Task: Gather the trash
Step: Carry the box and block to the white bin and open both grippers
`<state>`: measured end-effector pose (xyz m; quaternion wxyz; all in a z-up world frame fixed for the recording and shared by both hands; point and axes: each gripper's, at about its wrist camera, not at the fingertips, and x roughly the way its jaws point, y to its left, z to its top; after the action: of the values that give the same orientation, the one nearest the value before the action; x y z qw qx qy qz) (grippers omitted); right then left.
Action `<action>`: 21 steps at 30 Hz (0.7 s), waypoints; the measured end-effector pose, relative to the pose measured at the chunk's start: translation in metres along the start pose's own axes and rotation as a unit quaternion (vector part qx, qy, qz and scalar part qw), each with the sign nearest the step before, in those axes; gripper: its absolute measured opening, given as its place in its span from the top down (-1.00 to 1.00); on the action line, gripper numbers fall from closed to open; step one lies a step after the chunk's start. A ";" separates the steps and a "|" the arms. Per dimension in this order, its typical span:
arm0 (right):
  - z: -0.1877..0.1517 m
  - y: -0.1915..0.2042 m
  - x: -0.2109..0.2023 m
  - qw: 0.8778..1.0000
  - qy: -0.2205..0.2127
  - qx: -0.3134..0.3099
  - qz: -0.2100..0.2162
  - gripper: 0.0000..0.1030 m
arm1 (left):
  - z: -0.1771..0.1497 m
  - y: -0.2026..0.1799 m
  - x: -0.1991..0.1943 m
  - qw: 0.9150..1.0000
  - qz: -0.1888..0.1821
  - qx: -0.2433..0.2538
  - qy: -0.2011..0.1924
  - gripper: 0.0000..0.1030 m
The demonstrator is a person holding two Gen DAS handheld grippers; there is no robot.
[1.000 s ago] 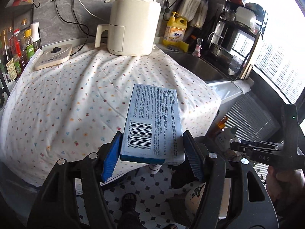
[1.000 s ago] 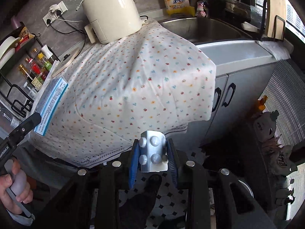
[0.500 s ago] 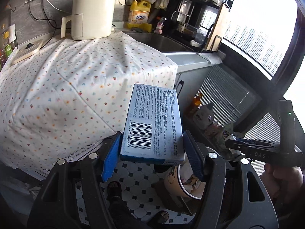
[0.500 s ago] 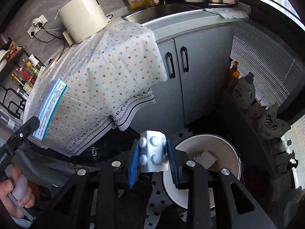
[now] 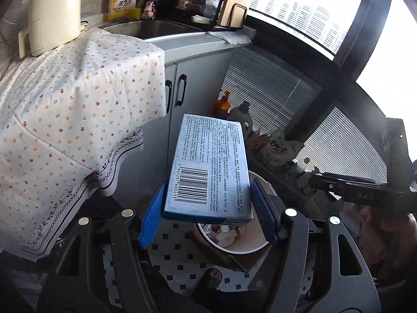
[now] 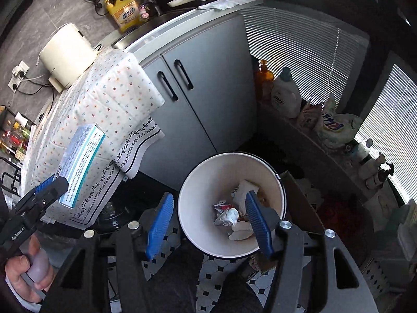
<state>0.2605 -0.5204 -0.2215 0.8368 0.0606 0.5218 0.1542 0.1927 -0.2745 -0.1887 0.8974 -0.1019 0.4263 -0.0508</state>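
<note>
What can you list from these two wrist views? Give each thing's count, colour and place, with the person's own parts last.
flat cardboard box: one, blue and white with a barcode, held between the left fingers.
round waste bin: one, white, on the tiled floor, holding crumpled trash.
flowered tablecloth: one, white with coloured dots, draped over the counter.
air fryer: one, cream, on the cloth near the wall.
detergent jug: one, yellow, beside the sink.
cabinet doors: two, grey, black handles, under the sink.
laundry bottle: one, white, on the window ledge.
left gripper: blue fingers shut on the box.
right gripper: blue fingers open, empty, over the bin.
</note>
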 end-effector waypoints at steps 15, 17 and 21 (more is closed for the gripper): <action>-0.019 -0.081 -0.042 0.992 -0.040 0.106 -0.047 -0.13 | 0.026 -0.072 0.070 0.990 -0.069 0.101 0.073 -0.28; -0.022 -0.085 -0.045 0.992 -0.042 0.108 -0.050 -0.13 | 0.026 -0.076 0.087 0.988 -0.072 0.099 0.095 -0.49; -0.029 -0.095 -0.048 0.991 -0.042 0.117 -0.052 -0.13 | 0.030 -0.080 0.094 0.990 -0.052 0.092 0.096 -0.62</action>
<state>0.2336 -0.6274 -0.2184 0.8520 0.1372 0.5032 0.0456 0.2746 -0.3653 -0.2229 0.8541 -0.0356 0.4982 -0.1454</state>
